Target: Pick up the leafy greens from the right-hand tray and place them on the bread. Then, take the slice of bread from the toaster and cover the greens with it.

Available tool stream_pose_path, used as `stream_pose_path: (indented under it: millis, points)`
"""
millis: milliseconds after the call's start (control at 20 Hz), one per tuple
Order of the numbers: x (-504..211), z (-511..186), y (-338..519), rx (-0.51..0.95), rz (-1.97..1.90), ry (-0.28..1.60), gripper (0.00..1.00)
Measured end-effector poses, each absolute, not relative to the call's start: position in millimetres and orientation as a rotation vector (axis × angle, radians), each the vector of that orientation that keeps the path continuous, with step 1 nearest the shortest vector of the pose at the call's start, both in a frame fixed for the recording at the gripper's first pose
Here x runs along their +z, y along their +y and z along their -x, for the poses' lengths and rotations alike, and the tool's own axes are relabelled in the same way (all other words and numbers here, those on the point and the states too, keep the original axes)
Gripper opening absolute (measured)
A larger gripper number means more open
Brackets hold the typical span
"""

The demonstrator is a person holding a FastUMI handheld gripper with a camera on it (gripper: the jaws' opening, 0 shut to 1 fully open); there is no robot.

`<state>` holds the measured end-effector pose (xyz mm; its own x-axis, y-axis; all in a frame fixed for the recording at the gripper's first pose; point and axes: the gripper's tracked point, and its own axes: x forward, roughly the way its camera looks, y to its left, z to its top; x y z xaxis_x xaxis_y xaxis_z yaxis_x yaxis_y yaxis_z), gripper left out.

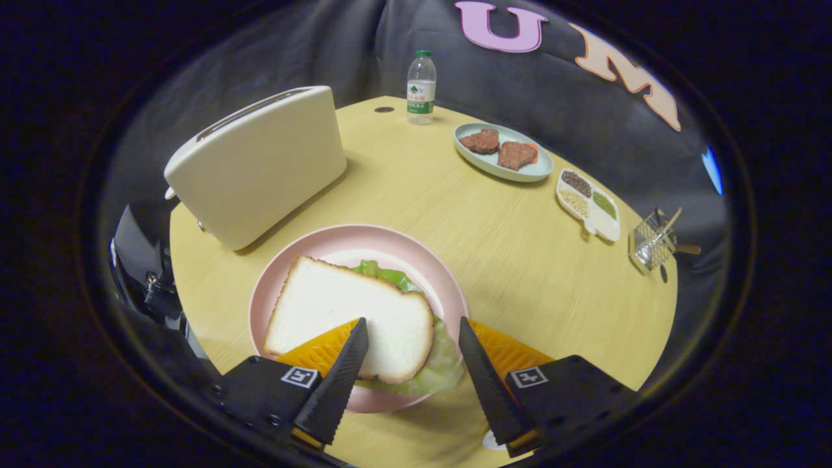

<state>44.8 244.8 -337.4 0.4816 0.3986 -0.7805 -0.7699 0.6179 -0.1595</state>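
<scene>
A slice of white bread (344,312) lies flat on the pink plate (364,242), on top of leafy greens (434,365) that stick out at its far and right edges. My gripper (413,328) hovers open over the near side of the plate, nothing between its fingers. The left finger (341,377) overlaps the bread's near corner in the view; the right finger (484,377) stands over the plate's right rim. The cream toaster (260,166) stands beyond the plate to the left, and I cannot see into its top slot.
A water bottle (421,88) stands at the table's far edge. To the right are a pale green tray (500,168) with two brown meat pieces, a white divided dish (588,203) of beans, and a small wire rack (653,240) near the table edge.
</scene>
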Motion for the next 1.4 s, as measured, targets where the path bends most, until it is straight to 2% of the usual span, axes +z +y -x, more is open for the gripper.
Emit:
stream_pose_path:
  millis: [100, 350, 700, 1100, 1400]
  points:
    - [-336, -47, 241, 0.698, 0.512, 0.737, 0.95]
    - [-298, -59, 214, 0.483, 0.358, 0.603, 0.98]
    - [-157, -67, 141, 0.249, 0.188, 0.289, 0.98]
    - [-13, -44, 105, 0.186, 0.016, -0.046, 0.98]
    - [37, -21, 85, 0.135, -0.048, -0.176, 0.98]
